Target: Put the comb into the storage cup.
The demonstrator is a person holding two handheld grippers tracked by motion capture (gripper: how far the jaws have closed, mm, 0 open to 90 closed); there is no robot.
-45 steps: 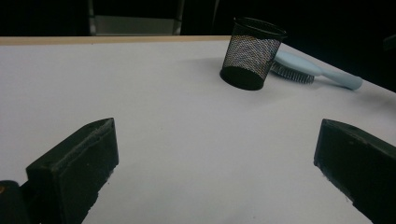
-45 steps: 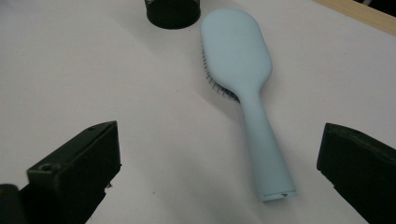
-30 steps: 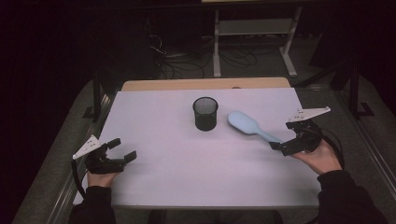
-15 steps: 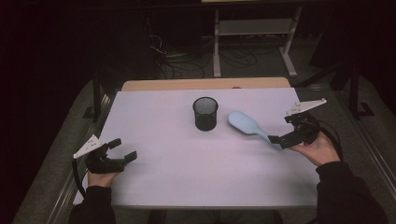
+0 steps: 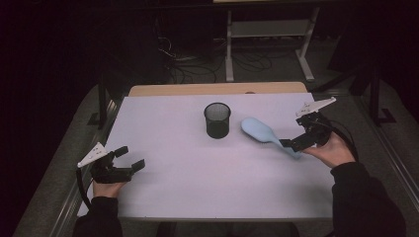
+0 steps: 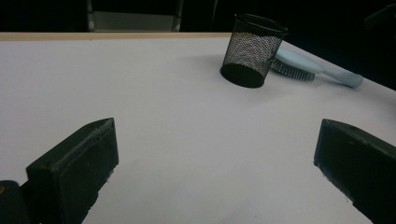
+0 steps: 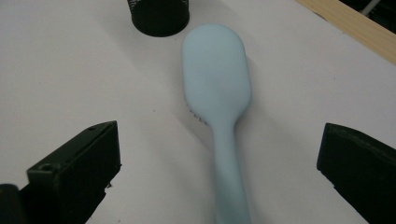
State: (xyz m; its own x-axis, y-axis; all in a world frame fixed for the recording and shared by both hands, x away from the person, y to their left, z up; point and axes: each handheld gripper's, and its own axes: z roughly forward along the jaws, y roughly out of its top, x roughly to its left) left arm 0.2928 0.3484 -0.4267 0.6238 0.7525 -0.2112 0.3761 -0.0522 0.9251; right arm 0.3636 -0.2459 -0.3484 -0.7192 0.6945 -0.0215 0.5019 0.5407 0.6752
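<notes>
A light blue hairbrush (image 5: 260,131) lies bristles down on the white table (image 5: 197,187), its head next to a black mesh cup (image 5: 217,120). My right gripper (image 5: 299,137) is open, low over the brush's handle end. In the right gripper view the handle (image 7: 227,163) runs between the wide-apart jaws of the right gripper (image 7: 219,140), with the cup's base (image 7: 159,14) beyond the head. My left gripper (image 5: 130,157) rests open near the table's front left, holding nothing. The left gripper (image 6: 217,140) faces the cup (image 6: 252,51) and the hairbrush (image 6: 308,70) behind it.
A wooden strip (image 5: 217,89) edges the table's far side. Past it on the dark floor are cables (image 5: 188,66) and a metal rack (image 5: 269,29). A dark frame post (image 5: 102,98) stands by the table's left far corner.
My right gripper has shifted a little left and away from the person, ending over the brush handle. The brush, the cup and the left gripper have stayed put.
</notes>
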